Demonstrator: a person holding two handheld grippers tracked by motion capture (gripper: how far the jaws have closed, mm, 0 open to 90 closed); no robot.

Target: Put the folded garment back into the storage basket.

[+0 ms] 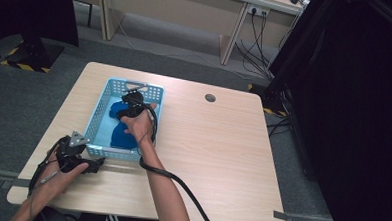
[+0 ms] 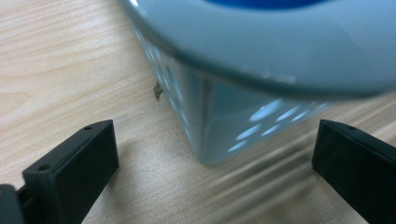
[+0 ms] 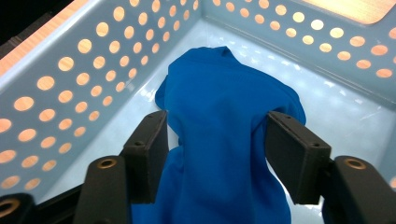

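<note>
Resting surface: bench (image 1: 222, 156) — pale wood grain, carrying the basket on its left half.
Basket: light blue basket (image 1: 98, 115) with perforated walls stands upright on the bench; in the left gripper view its near corner (image 2: 210, 140) sits right in front of the jaws.
Cloth: blue cloth (image 3: 224, 135) lies bunched on the basket floor, roughly in the middle, clear of the perforated walls; in the high view it shows as a dark blue heap (image 1: 122, 135).
Right hand-held gripper: right hand-held gripper (image 3: 217, 140) reaches down into the basket — its jaws stand partly apart, one on each side of a raised fold of the cloth; the pads seem at the fabric's edges without pinching it.
Left hand-held gripper: left hand-held gripper (image 2: 210, 158) rests low at the bench, just outside the basket's near corner, jaws wide apart with nothing gripped between them.
</note>
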